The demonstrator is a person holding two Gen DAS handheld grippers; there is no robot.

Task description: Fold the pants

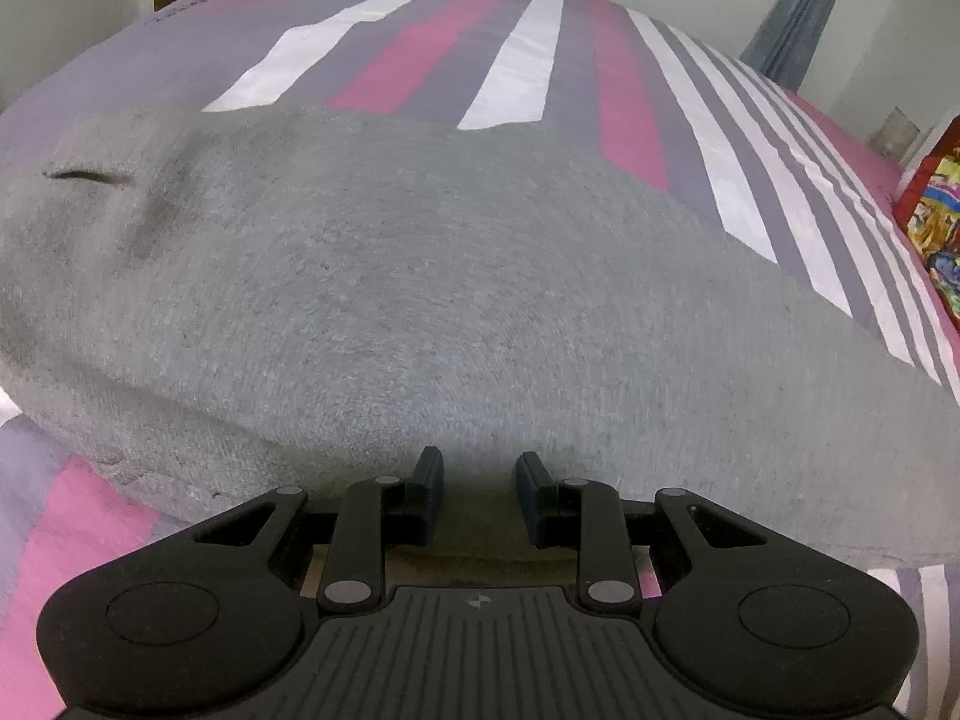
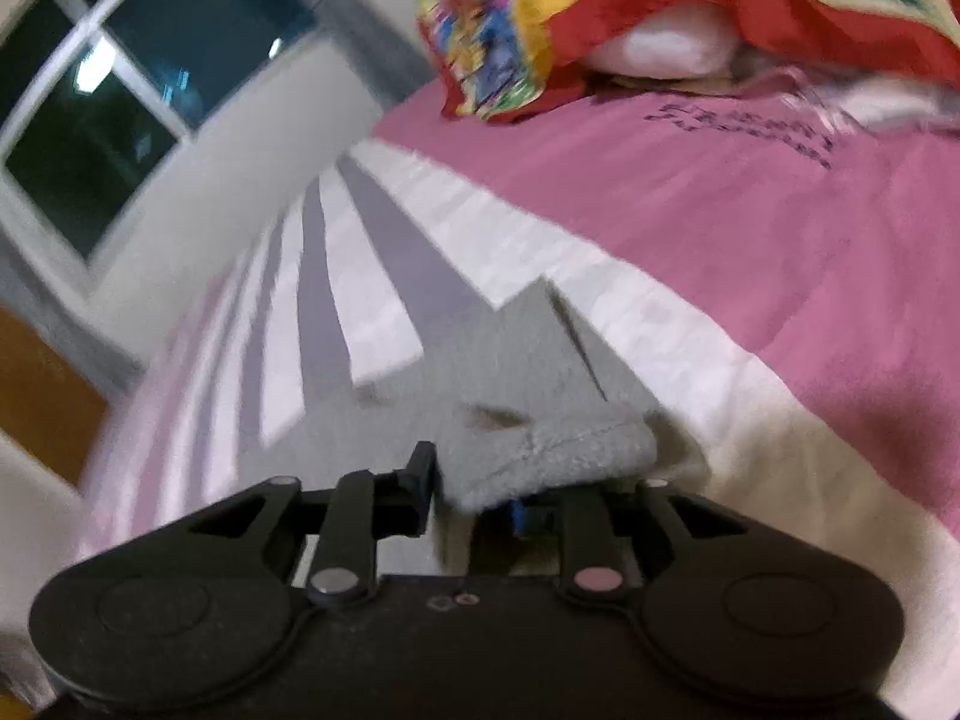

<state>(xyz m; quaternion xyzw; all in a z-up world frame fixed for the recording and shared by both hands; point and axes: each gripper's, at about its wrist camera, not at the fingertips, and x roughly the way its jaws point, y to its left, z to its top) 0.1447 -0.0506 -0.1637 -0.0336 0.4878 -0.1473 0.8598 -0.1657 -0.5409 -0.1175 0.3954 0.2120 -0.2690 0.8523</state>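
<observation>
Pants: your grey knit pants [image 1: 420,300] lie spread on the striped bed sheet [image 1: 522,60] and fill the middle of the left wrist view, from 9 o'clock across to 4 o'clock.
Pocket: a dark pocket slit [image 1: 90,176] sits at 10 o'clock in the left wrist view, with a soft crease just to its right.
Near edge: the pants' thick near edge runs from 8 o'clock to 5 o'clock, passing under your left fingers.
Left gripper: your left gripper [image 1: 480,495] sits at 6 o'clock, low over the pants' near edge. Its jaws stand partly apart with grey cloth showing in the gap. You cannot tell from this view whether the pads touch the cloth; nothing is pinched.
Right gripper: your right gripper [image 2: 480,489] sits at 6 o'clock in its own blurred view. A stitched hem corner of the pants [image 2: 552,456] lies bunched between the fingers and covers the right-hand one. The jaws look closed on that corner.
Pants in right view: the grey cloth runs from the jaws toward 12 o'clock and ends in a point over a white stripe.
Sheet: pink, white and grey-purple stripes; dark printed lettering [image 2: 750,135] at 1 o'clock in the right wrist view.
Colourful cloth: a red and yellow patterned cloth [image 2: 600,12] lies at 12 to 2 o'clock over something white.
Window: a dark window [image 2: 120,96] sits at 10 o'clock.
</observation>
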